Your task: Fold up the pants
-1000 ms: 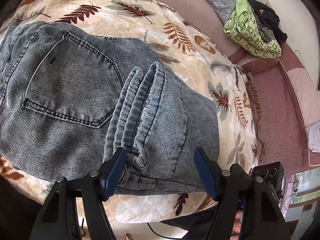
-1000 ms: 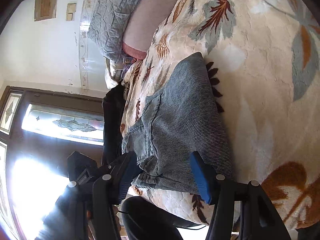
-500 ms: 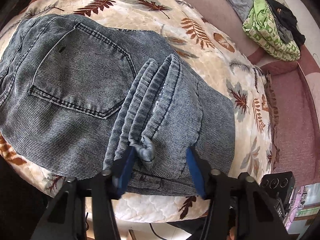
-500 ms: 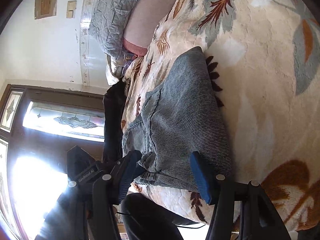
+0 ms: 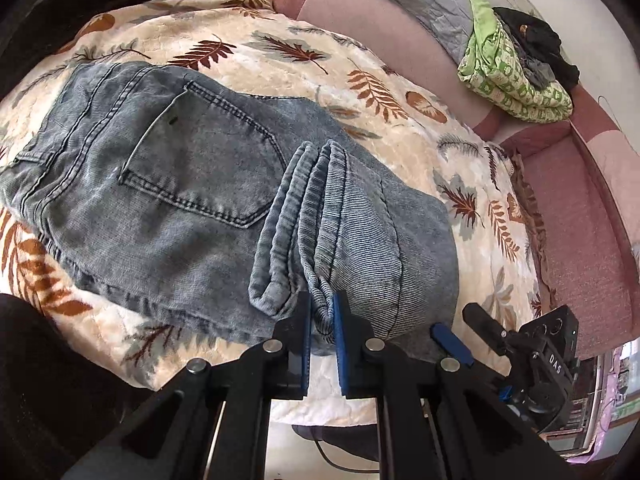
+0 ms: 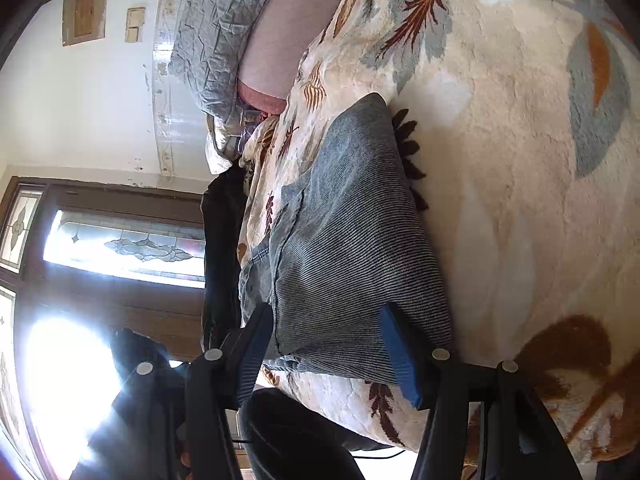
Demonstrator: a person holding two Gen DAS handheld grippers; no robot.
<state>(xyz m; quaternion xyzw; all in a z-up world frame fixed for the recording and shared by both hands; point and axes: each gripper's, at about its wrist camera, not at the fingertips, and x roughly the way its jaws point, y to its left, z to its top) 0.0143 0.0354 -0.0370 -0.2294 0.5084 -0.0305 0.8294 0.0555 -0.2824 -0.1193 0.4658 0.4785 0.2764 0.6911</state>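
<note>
— So what differs from a second ago?
— Mostly the left gripper: its jaws stood wide around the trouser cuffs then, and now they are clamped together on one cuff edge, the view drawn back a little. The right gripper has not shifted; its jaws stand apart around the folded corner of the pants, pads not clearly pressing.
— Counts, biggest first?
— One leaf-patterned blanket, one pair of pants, one green cloth bundle on the pink sofa, two grippers.
— And the pants?
— Faded grey-blue denim, lying folded on the blanket, one back pocket up, ribbed cuffs stacked across the seat.
</note>
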